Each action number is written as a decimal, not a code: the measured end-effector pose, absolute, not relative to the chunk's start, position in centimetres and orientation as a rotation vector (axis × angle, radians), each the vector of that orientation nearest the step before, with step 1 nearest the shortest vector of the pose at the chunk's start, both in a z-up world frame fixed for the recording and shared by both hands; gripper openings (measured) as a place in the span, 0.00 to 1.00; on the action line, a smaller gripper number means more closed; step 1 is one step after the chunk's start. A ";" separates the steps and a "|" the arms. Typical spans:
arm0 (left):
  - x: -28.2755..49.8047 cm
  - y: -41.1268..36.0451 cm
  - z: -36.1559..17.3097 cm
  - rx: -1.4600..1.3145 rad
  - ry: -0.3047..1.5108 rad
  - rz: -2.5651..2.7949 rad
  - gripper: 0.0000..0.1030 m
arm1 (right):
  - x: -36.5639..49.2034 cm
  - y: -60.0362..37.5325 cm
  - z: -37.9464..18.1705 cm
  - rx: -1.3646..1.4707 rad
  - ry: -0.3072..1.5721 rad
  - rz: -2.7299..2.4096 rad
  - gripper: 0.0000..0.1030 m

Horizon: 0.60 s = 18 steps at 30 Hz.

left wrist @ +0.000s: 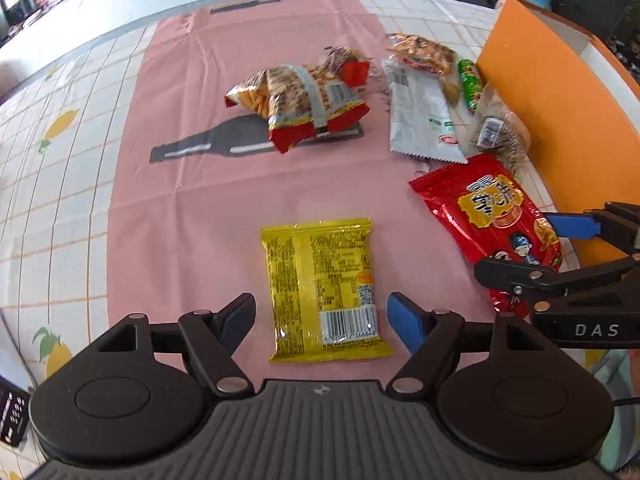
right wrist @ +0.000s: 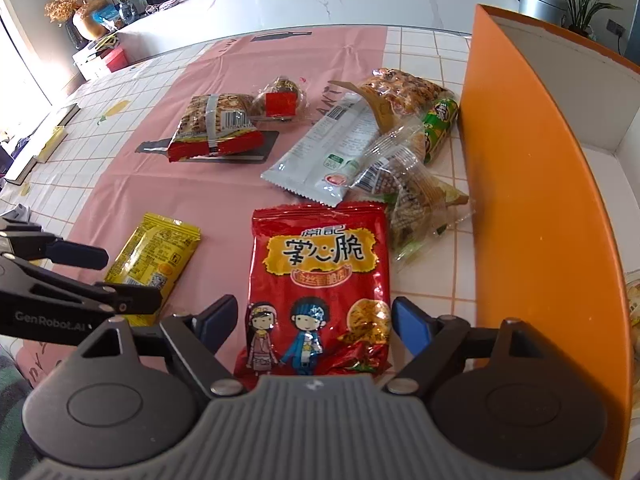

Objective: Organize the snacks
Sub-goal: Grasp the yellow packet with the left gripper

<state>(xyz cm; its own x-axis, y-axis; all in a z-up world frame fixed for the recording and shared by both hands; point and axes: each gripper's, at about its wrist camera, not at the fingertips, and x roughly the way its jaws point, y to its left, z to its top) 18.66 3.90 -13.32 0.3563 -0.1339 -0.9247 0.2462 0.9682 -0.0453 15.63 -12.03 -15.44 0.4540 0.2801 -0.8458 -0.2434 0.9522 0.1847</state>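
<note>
My left gripper (left wrist: pixel 322 322) is open, its fingers on either side of a yellow snack packet (left wrist: pixel 324 288) lying flat on the pink cloth. My right gripper (right wrist: pixel 314 320) is open, its fingers straddling the lower end of a red snack packet (right wrist: pixel 320 280). That red packet (left wrist: pixel 492 216) and the right gripper (left wrist: pixel 560 252) also show at the right of the left wrist view. The yellow packet (right wrist: pixel 154 256) and the left gripper (right wrist: pixel 108 276) show at the left of the right wrist view. An orange box (right wrist: pixel 532 200) with a white inside stands at the right.
Further back lie a red-and-orange chip bag (left wrist: pixel 304 104), a white packet (left wrist: pixel 420 116), clear-wrapped pastries (right wrist: pixel 412 188), a green tube (right wrist: pixel 438 128) and a waffle pack (right wrist: pixel 400 88). The pink cloth (left wrist: pixel 200 200) covers a tiled table. A white counter runs behind.
</note>
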 end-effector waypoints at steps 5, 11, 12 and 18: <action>18.8 3.9 -13.1 0.148 1.152 -0.268 0.87 | 15.8 -12.1 -15.8 0.039 1.066 0.330 0.78; 18.9 4.0 -13.8 0.139 1.156 -0.263 0.87 | 16.2 -12.2 -16.1 0.092 1.078 0.344 0.79; 19.0 4.1 -14.0 0.115 1.160 -0.253 0.87 | 16.3 -12.1 -16.1 0.099 1.078 0.352 0.78; 19.6 3.8 -14.7 0.036 1.175 -0.192 0.87 | 17.0 -12.3 -15.9 0.106 1.073 0.336 0.76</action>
